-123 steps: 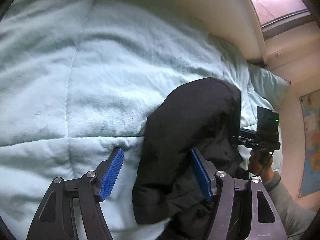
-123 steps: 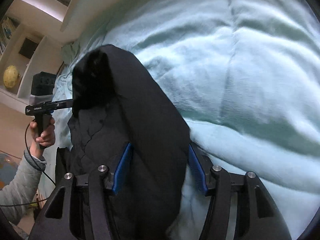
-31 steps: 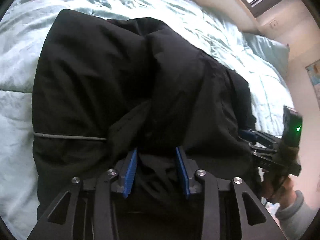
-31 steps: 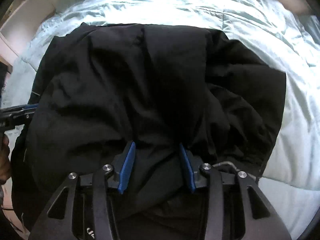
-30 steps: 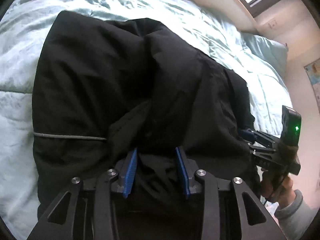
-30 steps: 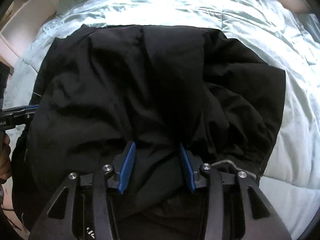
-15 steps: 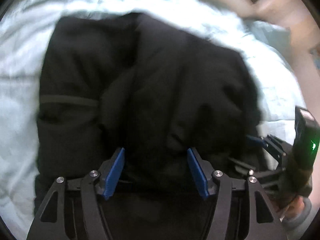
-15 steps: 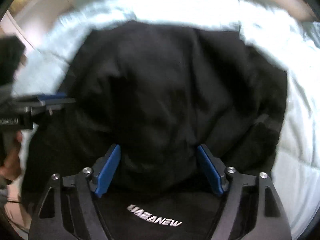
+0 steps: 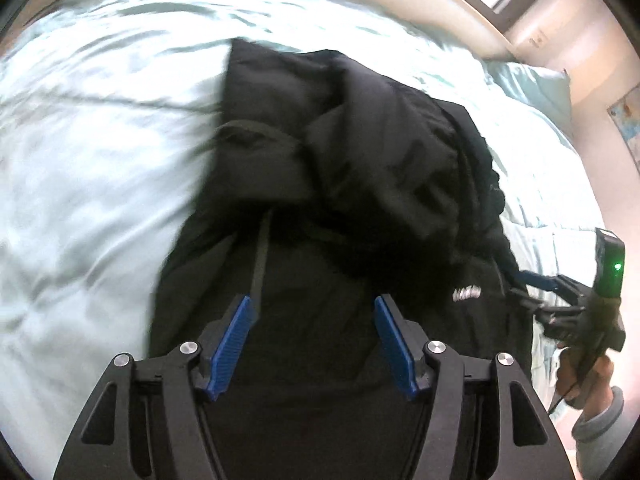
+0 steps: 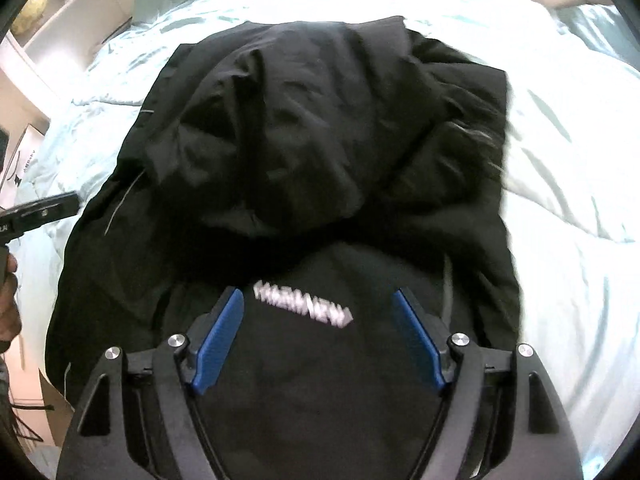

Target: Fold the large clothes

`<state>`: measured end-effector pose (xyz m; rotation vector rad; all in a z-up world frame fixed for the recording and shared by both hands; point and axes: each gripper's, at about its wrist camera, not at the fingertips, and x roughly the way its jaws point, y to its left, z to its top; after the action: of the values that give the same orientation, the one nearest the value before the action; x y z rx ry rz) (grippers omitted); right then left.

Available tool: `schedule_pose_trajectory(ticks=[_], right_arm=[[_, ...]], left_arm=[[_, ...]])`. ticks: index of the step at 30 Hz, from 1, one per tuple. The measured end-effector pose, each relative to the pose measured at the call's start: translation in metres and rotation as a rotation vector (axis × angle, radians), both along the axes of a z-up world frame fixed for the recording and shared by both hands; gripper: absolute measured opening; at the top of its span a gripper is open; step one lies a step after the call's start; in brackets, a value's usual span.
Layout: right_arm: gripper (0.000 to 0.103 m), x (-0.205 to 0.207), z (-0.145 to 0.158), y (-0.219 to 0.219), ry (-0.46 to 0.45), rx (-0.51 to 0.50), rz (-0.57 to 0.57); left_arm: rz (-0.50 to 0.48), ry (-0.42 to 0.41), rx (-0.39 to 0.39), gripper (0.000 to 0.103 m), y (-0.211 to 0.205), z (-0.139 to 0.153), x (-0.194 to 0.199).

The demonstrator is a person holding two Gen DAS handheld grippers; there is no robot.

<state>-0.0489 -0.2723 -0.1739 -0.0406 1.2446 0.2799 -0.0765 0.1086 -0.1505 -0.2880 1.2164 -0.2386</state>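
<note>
Both your left gripper (image 9: 312, 342) and right gripper (image 10: 318, 342) hang wide open, gripping nothing, above the black jacket (image 10: 304, 160), folded on the bed (image 10: 560, 160) so it lies flat.

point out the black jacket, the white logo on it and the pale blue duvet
black jacket (image 10: 320, 120), right wrist view, on its rumpled upper fold
white logo (image 10: 304, 305), right wrist view, middle of the lettering
pale blue duvet (image 9: 92, 160), left wrist view, bare stretch left of the jacket

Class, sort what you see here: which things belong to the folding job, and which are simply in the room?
Part of the job: black jacket; left gripper; right gripper.

Just there: pale green duvet; pillow; wall poster; yellow ball.
</note>
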Motion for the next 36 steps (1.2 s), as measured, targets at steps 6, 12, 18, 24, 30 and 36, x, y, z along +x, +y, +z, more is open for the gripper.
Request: schedule_pose_trajectory(ticks=[6, 12, 18, 24, 30, 36], right_arm=[[0.080, -0.036, 0.017, -0.040, 0.010, 0.026, -0.124], [0.080, -0.055, 0.009, -0.058, 0.049, -0.005, -0.179], [0.080, -0.087, -0.004, -0.076, 0.101, 0.006, -0.234], [0.080, -0.119, -0.012, -0.091, 0.143, -0.040, -0.253], [0.080, -0.147, -0.025, -0.115, 0.199, -0.079, -0.289], [0.054, -0.176, -0.024, -0.144, 0.203, 0.024, -0.368]], left_arm=[[0.149, 0.048, -0.011, 0.065, 0.066, -0.006, -0.064], [0.252, 0.105, -0.068, 0.065, 0.100, -0.019, -0.106], [0.261, 0.191, -0.112, 0.065, 0.108, -0.044, -0.132], [0.209, 0.298, -0.104, 0.065, 0.096, -0.072, -0.148], [0.180, 0.295, -0.099, 0.042, 0.078, -0.077, -0.161], [0.071, 0.214, -0.244, 0.037, 0.060, -0.049, -0.160]])
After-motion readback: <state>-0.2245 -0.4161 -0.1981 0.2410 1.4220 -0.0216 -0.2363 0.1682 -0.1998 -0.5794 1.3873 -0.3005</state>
